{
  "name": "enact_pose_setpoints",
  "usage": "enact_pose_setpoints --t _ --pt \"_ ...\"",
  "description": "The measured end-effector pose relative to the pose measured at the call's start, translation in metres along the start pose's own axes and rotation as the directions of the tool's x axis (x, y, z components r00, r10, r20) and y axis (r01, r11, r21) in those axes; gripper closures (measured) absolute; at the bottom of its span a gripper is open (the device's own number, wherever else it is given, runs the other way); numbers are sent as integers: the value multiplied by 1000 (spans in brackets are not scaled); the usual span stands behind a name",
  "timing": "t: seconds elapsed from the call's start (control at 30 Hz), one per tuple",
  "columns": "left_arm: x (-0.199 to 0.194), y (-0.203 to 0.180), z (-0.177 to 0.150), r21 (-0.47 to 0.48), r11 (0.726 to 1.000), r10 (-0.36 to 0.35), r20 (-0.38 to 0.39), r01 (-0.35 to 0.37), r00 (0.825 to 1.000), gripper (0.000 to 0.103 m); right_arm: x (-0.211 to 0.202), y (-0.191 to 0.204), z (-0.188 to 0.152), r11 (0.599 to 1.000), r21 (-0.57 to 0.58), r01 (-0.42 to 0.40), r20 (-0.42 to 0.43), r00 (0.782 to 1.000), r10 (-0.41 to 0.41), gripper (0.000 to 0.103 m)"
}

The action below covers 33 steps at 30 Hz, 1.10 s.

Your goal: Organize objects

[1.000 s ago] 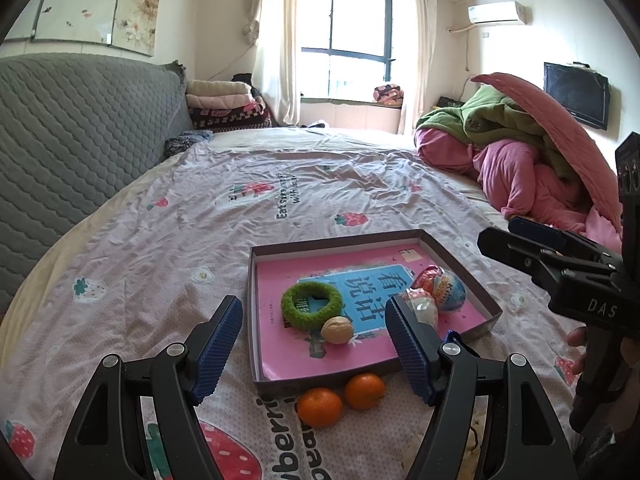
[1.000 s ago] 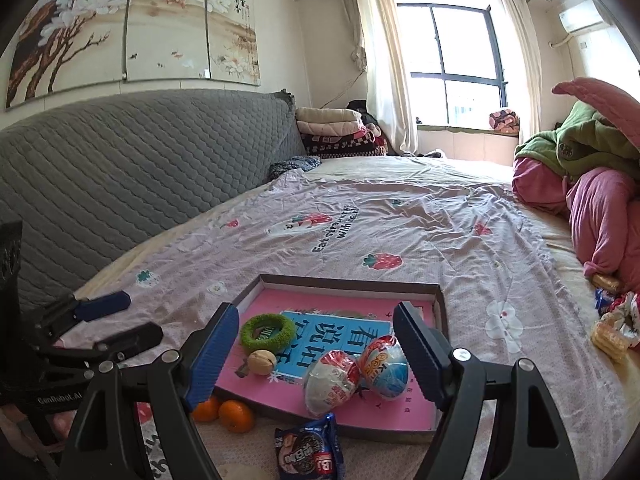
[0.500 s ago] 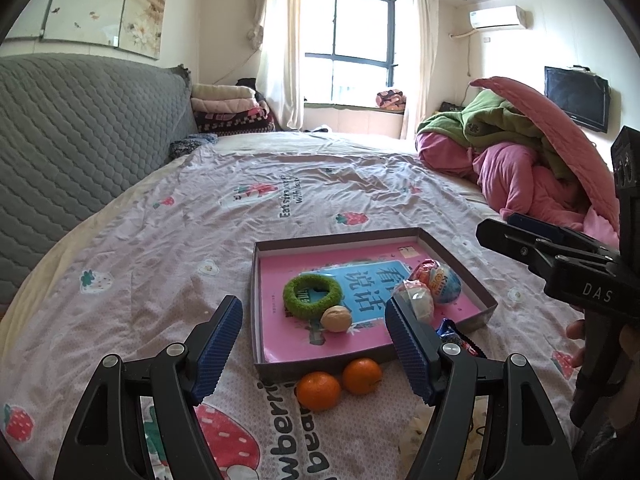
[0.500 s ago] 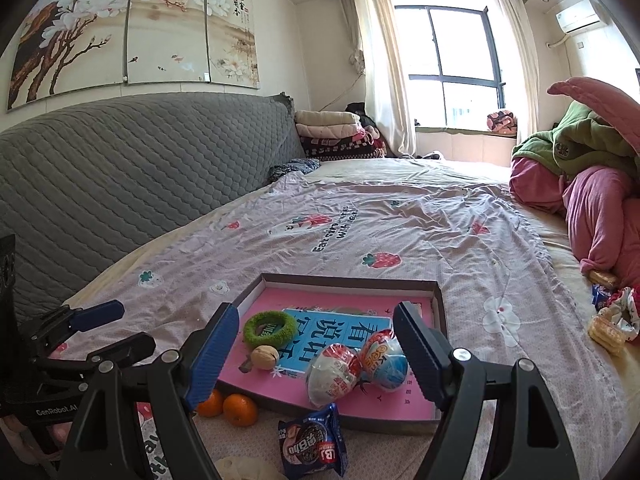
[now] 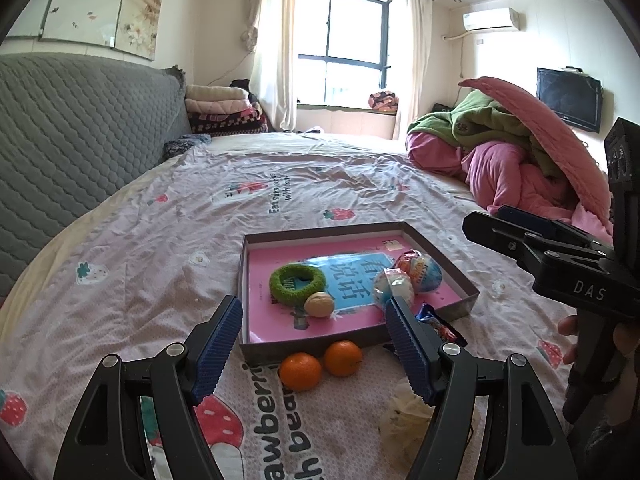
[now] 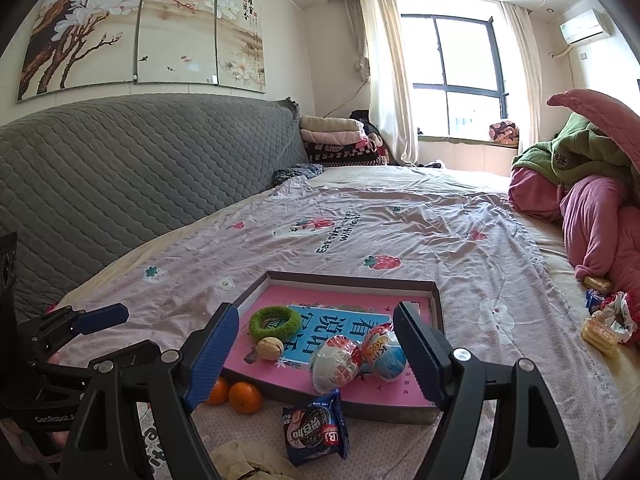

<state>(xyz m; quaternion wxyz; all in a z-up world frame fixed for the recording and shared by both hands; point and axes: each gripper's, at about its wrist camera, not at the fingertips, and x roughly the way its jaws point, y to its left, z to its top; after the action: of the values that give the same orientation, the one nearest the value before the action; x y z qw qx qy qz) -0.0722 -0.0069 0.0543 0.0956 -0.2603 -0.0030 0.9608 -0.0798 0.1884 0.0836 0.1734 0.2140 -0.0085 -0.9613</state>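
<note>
A shallow box (image 5: 440, 250) (image 6: 344, 279) with a pink bottom lies on the bed. In it are a green ring (image 5: 297, 283) (image 6: 275, 322), a walnut (image 5: 319, 304) (image 6: 270, 348) and two foil-wrapped eggs (image 5: 416, 270) (image 6: 360, 358). Two oranges (image 5: 320, 364) (image 6: 238, 396) and a blue snack packet (image 6: 316, 432) (image 5: 438, 324) lie on the sheet in front of the box. My left gripper (image 5: 314, 350) is open and empty, above the oranges. My right gripper (image 6: 316, 360) is open and empty, above the eggs.
A crumpled pale wrapper (image 5: 404, 414) (image 6: 248, 460) lies near the front. A pile of pink and green bedding (image 5: 520, 168) fills the right side. A grey padded headboard (image 6: 120, 184) runs along the left. More snacks (image 6: 600, 320) lie at the right bed edge.
Both grippers have drawn back and lifted a little from the box, so more of the sheet, the packet and the wrapper show in front. Both stay open.
</note>
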Motion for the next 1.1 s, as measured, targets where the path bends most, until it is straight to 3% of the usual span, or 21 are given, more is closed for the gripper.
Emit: enact_pose_setpoints --t 1.1 --pt "-4 -25 -32 36 998 -53 -66 56 996 28 -6 -5 -13 1000 21 -10 -34 999 11 24"
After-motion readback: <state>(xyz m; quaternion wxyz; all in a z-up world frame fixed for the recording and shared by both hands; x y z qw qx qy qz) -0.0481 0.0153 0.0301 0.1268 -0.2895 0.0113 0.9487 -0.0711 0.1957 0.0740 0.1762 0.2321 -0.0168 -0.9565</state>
